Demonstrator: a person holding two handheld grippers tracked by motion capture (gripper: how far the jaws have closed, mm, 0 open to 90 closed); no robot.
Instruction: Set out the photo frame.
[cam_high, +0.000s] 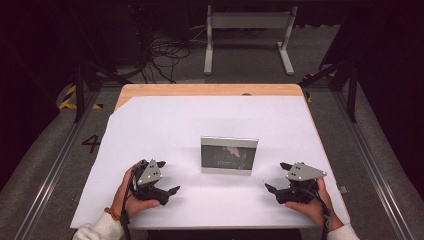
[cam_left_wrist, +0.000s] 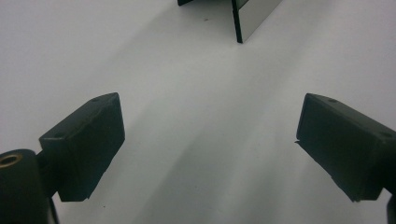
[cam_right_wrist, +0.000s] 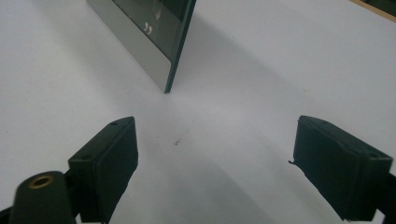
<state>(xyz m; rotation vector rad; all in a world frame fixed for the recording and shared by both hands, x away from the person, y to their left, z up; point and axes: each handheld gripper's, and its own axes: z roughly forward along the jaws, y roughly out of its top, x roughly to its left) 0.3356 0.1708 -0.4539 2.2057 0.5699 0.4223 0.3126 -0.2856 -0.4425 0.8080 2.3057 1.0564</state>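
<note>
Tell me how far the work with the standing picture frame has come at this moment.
Nothing looks done yet: the picture frame stands upright in the middle of the white sheet, untouched. Nothing is in hand: the left gripper and the right gripper rest on the sheet on either side of the frame, jaws wide open and empty. Reaching and gripping the frame is probably all still left.

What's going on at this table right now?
A person holds a gripper in each hand over a white sheet on the table. The left gripper and right gripper are both open and hold nothing. Between them a picture frame stands upright, untouched.
</note>
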